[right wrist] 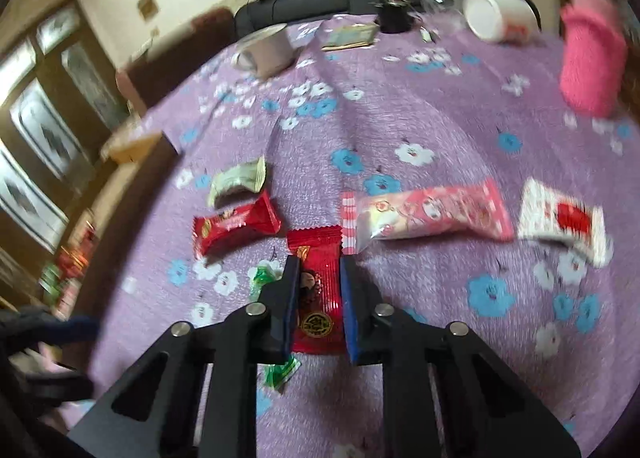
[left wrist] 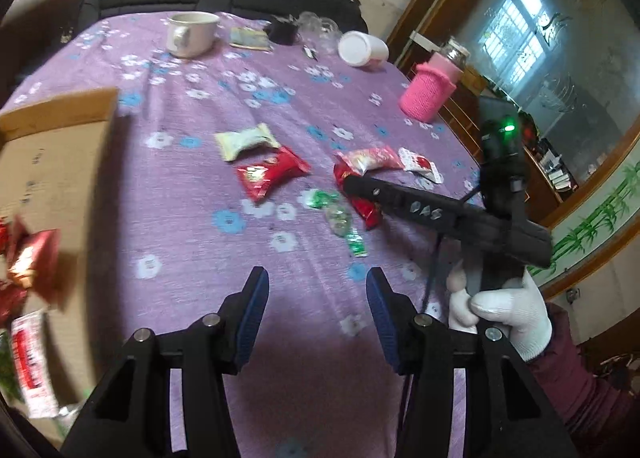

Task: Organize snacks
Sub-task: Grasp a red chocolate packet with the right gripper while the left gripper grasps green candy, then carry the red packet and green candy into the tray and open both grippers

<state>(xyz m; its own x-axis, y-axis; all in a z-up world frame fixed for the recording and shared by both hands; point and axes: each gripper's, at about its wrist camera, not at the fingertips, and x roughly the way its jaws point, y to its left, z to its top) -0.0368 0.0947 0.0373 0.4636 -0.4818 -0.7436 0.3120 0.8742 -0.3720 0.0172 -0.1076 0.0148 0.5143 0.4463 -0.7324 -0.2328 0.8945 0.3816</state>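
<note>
Right gripper point(right wrist: 319, 278) jaws clamp a glossy red snack packet point(right wrist: 318, 298); left gripper point(left wrist: 316, 294) jaws gape empty

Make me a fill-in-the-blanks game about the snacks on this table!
1. The right gripper is shut on a ____ snack packet.
2. The tablecloth is ____ with flowers.
3. The left gripper holds ____.
4. The knitted bottle sleeve is ____.

Missing words: red; purple; nothing; pink
</note>
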